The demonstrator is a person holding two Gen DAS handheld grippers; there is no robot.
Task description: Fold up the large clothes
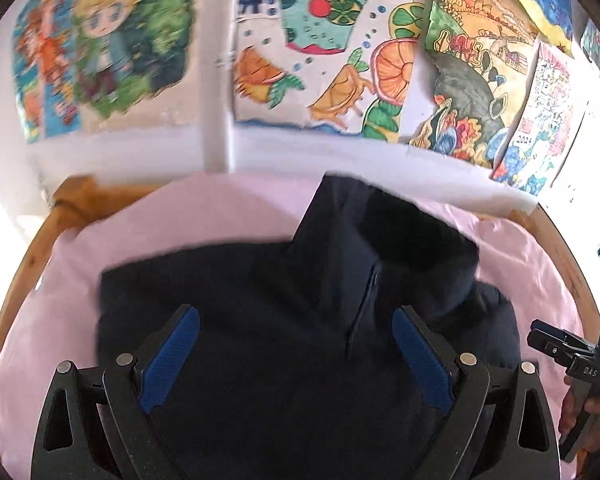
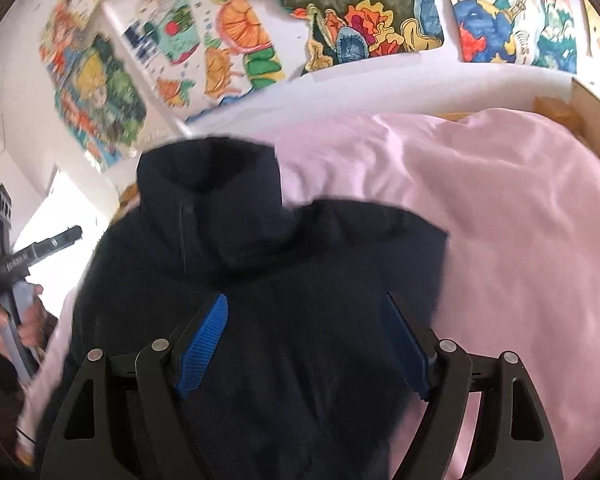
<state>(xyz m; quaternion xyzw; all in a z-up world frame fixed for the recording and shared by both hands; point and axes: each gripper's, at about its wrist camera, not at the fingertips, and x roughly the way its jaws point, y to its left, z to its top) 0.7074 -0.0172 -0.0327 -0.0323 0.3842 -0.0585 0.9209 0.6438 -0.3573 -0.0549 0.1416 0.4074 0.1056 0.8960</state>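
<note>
A dark navy padded jacket lies on a pink bedsheet, its high collar toward the wall and its zip running down the middle. My left gripper hovers over the jacket's body, open and empty, blue pads apart. In the right wrist view the same jacket lies on the sheet. My right gripper hovers over it, open and empty. The right gripper's body shows at the right edge of the left wrist view. The left gripper's body shows at the left of the right wrist view.
A wooden bed frame rims the sheet. Colourful children's drawings cover the white wall just behind the bed. The frame's corner shows at the right.
</note>
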